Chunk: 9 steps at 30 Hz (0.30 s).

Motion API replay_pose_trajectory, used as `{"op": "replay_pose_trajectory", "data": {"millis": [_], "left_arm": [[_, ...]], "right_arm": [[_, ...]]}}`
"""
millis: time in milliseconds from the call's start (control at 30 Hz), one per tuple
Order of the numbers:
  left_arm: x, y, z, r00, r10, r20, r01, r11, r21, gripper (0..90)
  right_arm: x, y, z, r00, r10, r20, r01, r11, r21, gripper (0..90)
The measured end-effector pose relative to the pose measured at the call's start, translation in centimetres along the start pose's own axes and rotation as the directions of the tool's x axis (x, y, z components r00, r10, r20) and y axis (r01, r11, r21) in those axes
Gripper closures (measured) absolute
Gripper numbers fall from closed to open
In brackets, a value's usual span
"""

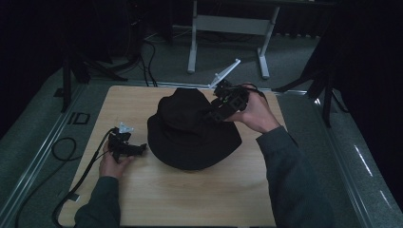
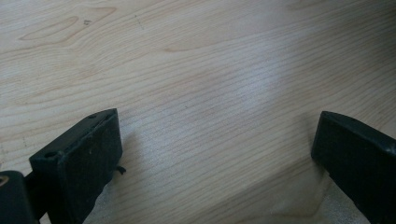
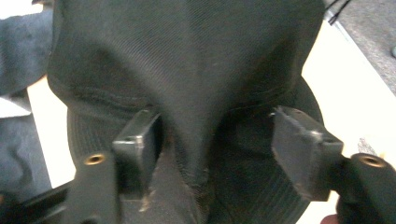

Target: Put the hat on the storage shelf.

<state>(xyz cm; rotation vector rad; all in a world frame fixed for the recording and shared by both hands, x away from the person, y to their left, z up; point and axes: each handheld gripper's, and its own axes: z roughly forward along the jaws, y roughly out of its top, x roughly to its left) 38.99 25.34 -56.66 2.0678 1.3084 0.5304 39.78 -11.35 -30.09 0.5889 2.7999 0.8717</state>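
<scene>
Right claw (image 3: 212, 140) spread, hat (image 3: 196, 70) crown ridge between jaws; left claw (image 2: 215, 154) spread over table (image 2: 210, 70).

The high view is dim and underexposed; the room around the counter (image 1: 199, 190) falls into near black, and the black hat (image 1: 192, 128) shows almost no detail. The counter's wooden top is the brightest area. The left gripper view is much brighter: a soft pale sheen lies across the wood near the middle, and the left tool (image 2: 215, 158) casts faint shadows at its jaws. In the right gripper view the right tool (image 3: 215, 149) is blurred, the hat fabric is softly focused, and the counter's edge at the right is overexposed.
</scene>
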Motion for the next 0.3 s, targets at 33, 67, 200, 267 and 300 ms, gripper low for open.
{"op": "replay_pose_trajectory", "data": {"millis": [33, 67, 200, 267, 300], "left_arm": [[0.0, 0.0, 0.0, 1.0, 0.0, 0.0, 0.0, 1.0, 0.0, 2.0], [0.0, 0.0, 0.0, 1.0, 0.0, 0.0, 0.0, 1.0, 0.0, 2.0], [0.0, 0.0, 0.0, 1.0, 0.0, 0.0, 0.0, 1.0, 0.0, 2.0], [0.0, 0.0, 0.0, 1.0, 0.0, 0.0, 0.0, 1.0, 0.0, 2.0], [0.0, 0.0, 0.0, 1.0, 0.0, 0.0, 0.0, 1.0, -0.001, 2.0]], "right_arm": [[0.0, 0.0, -0.1, 1.0, 0.003, 0.003, -0.003, 1.0, -0.004, 30.7], [0.1, -0.1, -0.3, 1.0, 0.004, 0.004, -0.004, 1.0, -0.008, 29.4], [0.3, -0.4, -0.9, 0.9998, -0.002, 0.02, 0.002, 1.0, -0.026, 25.4], [0.5, -0.6, -1.2, 0.9998, -0.007, 0.018, 0.007, 1.0, -0.029, 25.3], [0.6, -0.8, -1.4, 0.9997, -0.014, 0.021, 0.015, 0.999, -0.033, 24.5]]}}
